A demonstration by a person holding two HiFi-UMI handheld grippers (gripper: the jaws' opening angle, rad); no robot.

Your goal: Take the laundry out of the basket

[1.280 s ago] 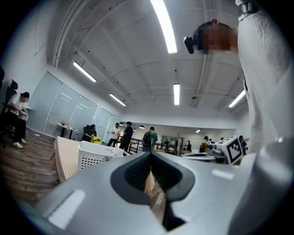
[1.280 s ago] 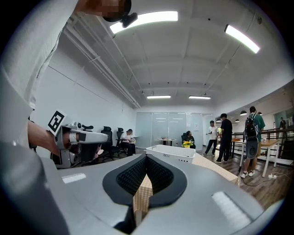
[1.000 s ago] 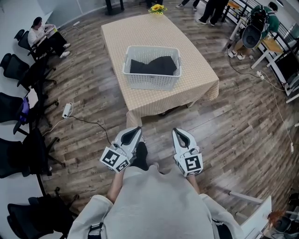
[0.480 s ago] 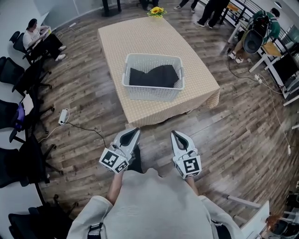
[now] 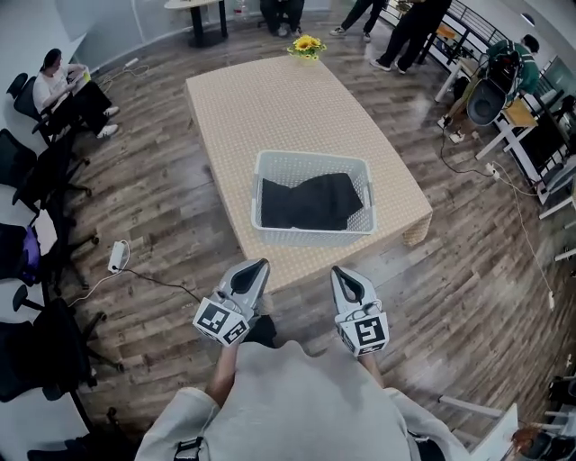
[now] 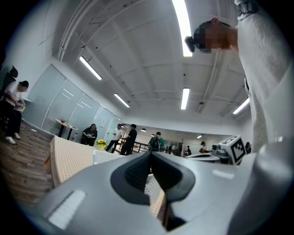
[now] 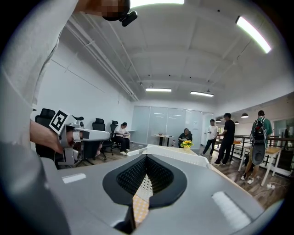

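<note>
Right then, the left gripper [image 5: 260, 265] and the right gripper [image 5: 337, 271] were held side by side in front of the person, both pointing at the checked table [image 5: 270, 108]. Each one's jaws were closed tight together, with nothing between them. Neither gripper touched anything.

The white basket [image 5: 310, 236] stood on the table, close to the near edge, just ahead of the two grippers. The dark laundry [image 5: 310, 200] lay inside the basket, all bunched up, and covered most of the bottom.

Some yellow flowers [image 5: 307, 43] sat at the far end of the table. Black chairs [image 5: 36, 171] stood along the left wall, and a seated person [image 5: 63, 76] was there too. More people [image 5: 405, 27] stood at the far side of the room. A white power strip [image 5: 117, 256] lay on the wood floor [image 5: 153, 207].
</note>
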